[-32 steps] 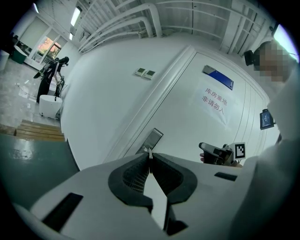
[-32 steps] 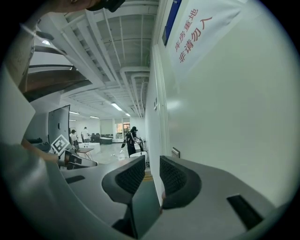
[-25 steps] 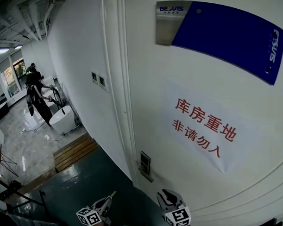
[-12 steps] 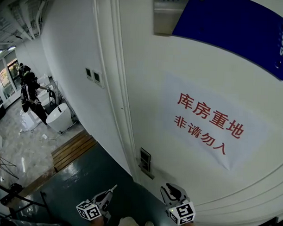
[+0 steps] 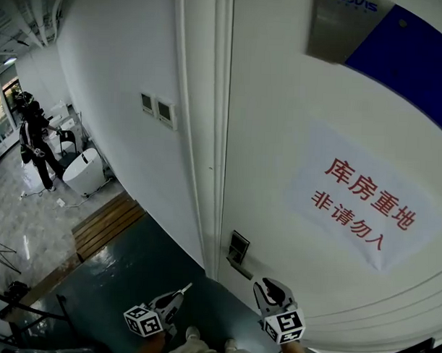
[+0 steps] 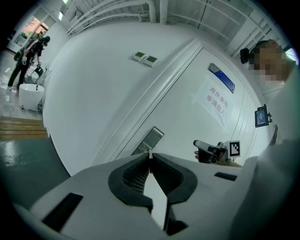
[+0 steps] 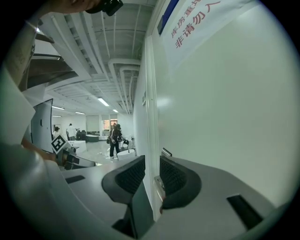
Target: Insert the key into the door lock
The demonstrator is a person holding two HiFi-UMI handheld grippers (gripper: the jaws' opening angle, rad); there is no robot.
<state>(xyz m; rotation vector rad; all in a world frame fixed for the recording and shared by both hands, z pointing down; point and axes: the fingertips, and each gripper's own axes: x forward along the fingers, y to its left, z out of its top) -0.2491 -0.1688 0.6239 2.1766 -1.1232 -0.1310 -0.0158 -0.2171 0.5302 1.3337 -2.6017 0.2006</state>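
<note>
**Key pinched in the left fingers, short of the lock**

The left gripper (image 5: 179,294) sits at the bottom centre of the head view. Its fingers (image 6: 133,171) are pressed together on a thin pale sliver, the key (image 5: 186,287), which points up and right. The key's tip is below and left of the door lock (image 5: 238,247) and apart from it, with dark green floor (image 5: 123,277) showing in between.

The lock is a dark plate low on the white door (image 5: 317,110), with a handle (image 5: 241,268) just beneath it. In the left gripper view the plate stands just above the closed fingertips.

The right gripper (image 5: 273,291) is just lower right of the lock, close to the door face. Its fingers (image 7: 129,176) are apart and hold nothing; lock hardware shows through the gap.

A paper sign (image 5: 365,202) with red characters hangs at centre right, and a blue plaque (image 5: 413,63) at the upper right. Two wall switches (image 5: 158,109) sit left of the door frame (image 5: 208,135). At far left a person (image 5: 30,140) stands by a white tub (image 5: 82,171), with a wooden step (image 5: 103,226) below.
</note>
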